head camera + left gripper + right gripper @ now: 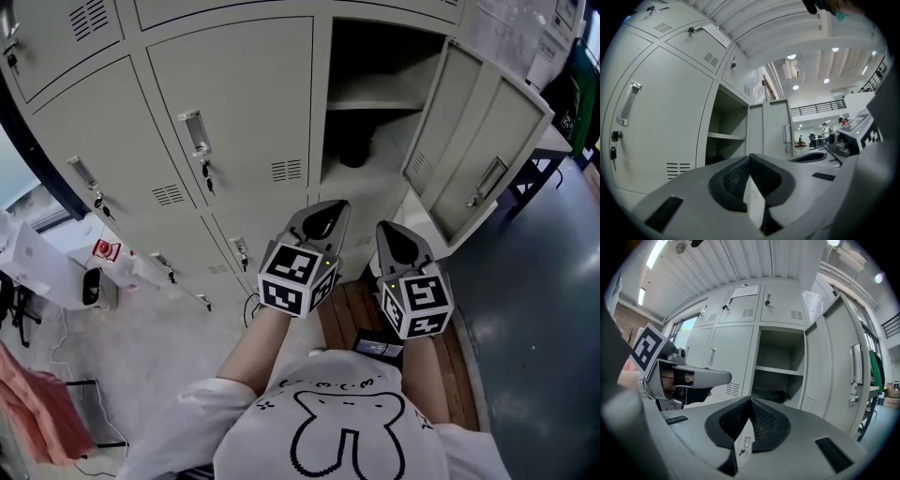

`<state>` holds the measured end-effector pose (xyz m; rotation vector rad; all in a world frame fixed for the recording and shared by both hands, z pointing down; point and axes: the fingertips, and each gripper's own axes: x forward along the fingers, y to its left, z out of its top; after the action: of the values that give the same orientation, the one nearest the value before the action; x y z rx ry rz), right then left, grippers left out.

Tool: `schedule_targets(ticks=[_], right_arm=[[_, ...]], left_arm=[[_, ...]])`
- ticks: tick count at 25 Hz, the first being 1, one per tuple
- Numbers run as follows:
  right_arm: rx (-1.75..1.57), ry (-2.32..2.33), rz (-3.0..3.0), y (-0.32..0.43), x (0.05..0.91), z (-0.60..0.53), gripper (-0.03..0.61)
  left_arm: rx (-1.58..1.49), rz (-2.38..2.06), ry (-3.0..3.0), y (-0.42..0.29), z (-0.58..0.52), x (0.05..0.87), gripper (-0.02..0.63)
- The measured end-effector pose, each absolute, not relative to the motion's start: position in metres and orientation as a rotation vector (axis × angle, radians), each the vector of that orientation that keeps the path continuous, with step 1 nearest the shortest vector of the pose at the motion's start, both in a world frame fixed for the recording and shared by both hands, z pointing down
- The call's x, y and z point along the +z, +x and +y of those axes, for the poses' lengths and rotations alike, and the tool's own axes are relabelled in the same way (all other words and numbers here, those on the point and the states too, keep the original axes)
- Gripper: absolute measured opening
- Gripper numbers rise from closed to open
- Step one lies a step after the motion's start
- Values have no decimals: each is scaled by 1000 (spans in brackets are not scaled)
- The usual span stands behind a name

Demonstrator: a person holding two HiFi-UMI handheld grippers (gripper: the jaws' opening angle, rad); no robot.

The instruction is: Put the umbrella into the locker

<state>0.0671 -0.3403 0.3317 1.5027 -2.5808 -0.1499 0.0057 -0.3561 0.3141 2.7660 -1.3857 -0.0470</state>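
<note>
Both pairs of jaws are pinched shut with nothing in them, left gripper [750,158] and right gripper [751,400]. Straight ahead, a dark lump, probably the umbrella [354,150], sits under the shelf [375,105] in the open locker [398,141]. The right gripper lines up closer.

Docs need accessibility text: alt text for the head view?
The grey left gripper and right gripper, both shut and empty, point at an open grey metal locker with a dark object under its shelf; closed lockers stand to its left.
</note>
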Motion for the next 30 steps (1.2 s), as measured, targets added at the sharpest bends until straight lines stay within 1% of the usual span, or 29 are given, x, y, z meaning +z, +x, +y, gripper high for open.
schedule_targets(ticks=[4, 19, 30], right_arm=[[-129, 1495, -2607, 61, 331, -336, 23], [-80, 1453, -2675, 48, 326, -331, 21], [-69, 1441, -2672, 55, 327, -331, 21]], left_arm=[[-91, -1352, 2768, 2, -345, 314, 9], [-86, -1367, 2802, -2, -335, 313, 9], [-80, -1349, 2795, 6, -336, 315, 9]])
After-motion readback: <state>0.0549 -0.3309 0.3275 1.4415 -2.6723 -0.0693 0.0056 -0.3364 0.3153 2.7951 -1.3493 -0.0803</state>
